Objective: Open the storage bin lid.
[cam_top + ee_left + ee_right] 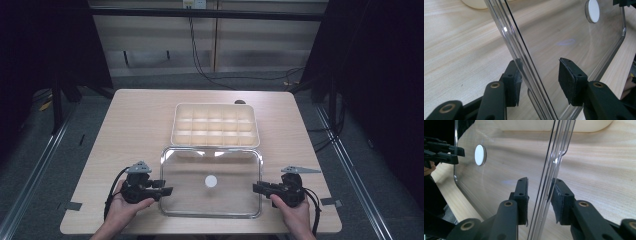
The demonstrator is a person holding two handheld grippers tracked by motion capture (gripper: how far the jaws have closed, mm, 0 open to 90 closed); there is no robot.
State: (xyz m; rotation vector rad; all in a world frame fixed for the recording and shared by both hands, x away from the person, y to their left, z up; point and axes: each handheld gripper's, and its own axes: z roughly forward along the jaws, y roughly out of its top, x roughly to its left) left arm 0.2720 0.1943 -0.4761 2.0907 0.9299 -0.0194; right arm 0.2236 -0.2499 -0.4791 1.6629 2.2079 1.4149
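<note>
A clear plastic lid point(210, 165) with a white round disc point(211, 181) at its middle lies flat on the table, its far edge against the front of a cream compartment box point(216, 105). My left gripper point(167, 191) is at the lid's left edge. In the left gripper view the lid's rim point(524, 62) passes between the jaws of the left gripper point(540, 80), close to one pad and well apart from the other. My right gripper point(256, 188) is at the lid's right edge. The right gripper point(539, 197) straddles the rim point(551, 170) with a gap at one pad.
The cream box point(216, 105) has several empty compartments and sits at the table's middle. Bare wooden tabletop point(135, 125) lies to either side. The table's near edge is just behind both hands. Cables point(200, 60) run on the floor beyond the far edge.
</note>
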